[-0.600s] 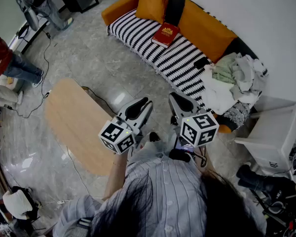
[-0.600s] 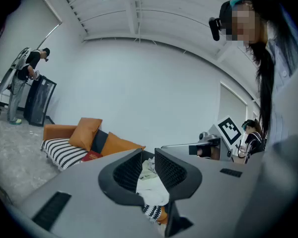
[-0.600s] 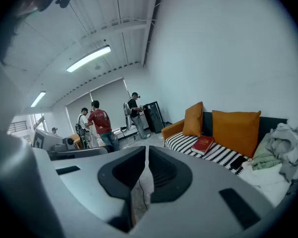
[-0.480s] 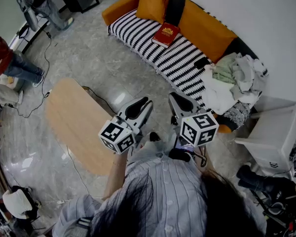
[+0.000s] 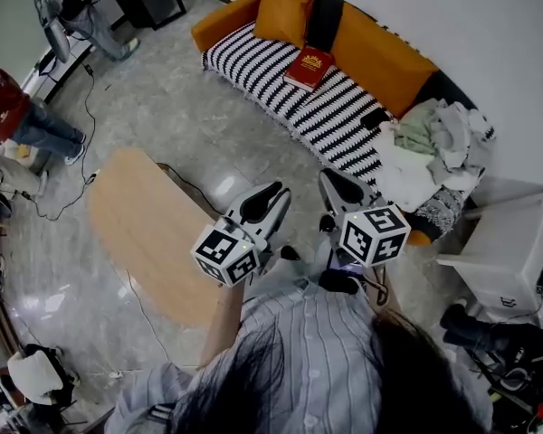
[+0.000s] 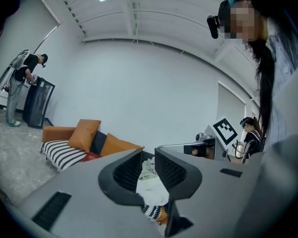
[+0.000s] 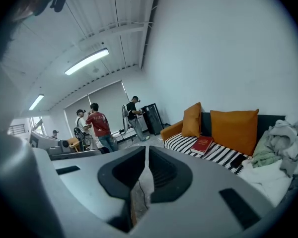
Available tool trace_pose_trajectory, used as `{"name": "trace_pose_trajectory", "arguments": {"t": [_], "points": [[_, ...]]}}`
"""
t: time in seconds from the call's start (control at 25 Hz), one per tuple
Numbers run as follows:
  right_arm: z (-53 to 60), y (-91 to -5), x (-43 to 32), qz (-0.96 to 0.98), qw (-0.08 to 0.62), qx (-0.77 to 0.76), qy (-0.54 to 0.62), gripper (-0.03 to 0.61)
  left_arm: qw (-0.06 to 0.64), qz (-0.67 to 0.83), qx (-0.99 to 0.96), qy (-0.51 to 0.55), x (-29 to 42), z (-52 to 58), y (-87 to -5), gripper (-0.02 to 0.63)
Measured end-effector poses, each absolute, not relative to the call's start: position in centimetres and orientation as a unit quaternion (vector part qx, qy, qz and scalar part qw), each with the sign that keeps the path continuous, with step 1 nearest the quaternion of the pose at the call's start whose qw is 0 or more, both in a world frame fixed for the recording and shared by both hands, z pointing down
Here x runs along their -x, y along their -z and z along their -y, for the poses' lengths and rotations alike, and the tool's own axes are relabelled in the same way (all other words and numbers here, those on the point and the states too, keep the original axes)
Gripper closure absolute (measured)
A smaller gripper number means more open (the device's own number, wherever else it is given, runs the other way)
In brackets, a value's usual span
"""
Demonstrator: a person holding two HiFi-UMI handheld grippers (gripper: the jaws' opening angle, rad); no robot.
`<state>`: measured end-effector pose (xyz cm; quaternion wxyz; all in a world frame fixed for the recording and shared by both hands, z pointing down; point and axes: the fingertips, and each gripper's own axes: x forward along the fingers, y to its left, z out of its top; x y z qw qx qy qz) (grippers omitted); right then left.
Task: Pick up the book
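A red book [image 5: 309,67] lies flat on the black-and-white striped sofa seat [image 5: 262,70], beside an orange cushion [image 5: 288,3]. It also shows small in the left gripper view as the red book [image 6: 90,156], and more clearly in the right gripper view as the red book [image 7: 202,144]. My left gripper [image 5: 273,191] and right gripper [image 5: 329,179] are held side by side in front of my chest, over the floor and well short of the sofa. The jaws of both are shut with nothing between them, seen at the left gripper [image 6: 149,155] and the right gripper [image 7: 147,152].
An oval wooden table [image 5: 149,233] stands to the left of my grippers. A heap of clothes [image 5: 425,138] covers the sofa's right end, with a black handset [image 5: 374,116] next to it. A white cabinet [image 5: 511,242] is at right. Cables and people [image 5: 23,116] are at far left.
The head view has shifted slightly, so the sofa and both grippers sit a little more to the right. Both grippers stay shut and side by side.
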<state>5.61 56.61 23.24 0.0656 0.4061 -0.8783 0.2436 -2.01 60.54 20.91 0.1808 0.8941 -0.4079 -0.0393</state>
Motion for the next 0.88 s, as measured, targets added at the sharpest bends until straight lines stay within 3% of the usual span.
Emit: {"name": "trace_pose_trajectory", "arguments": {"t": [0.44,0.88], "points": [[-51.8,-24.8,-7.4,0.872,0.074,-0.410,-0.257,0.541,0.200,0.403,-0.893,0.021,0.5,-56.2,-22.7,0.546],[-38.0,-25.3,-9.5,0.886,0.099,-0.383,-0.242,0.541,0.182,0.443,-0.878,0.004,-1.1,-42.9,-22.2,0.545]]}}
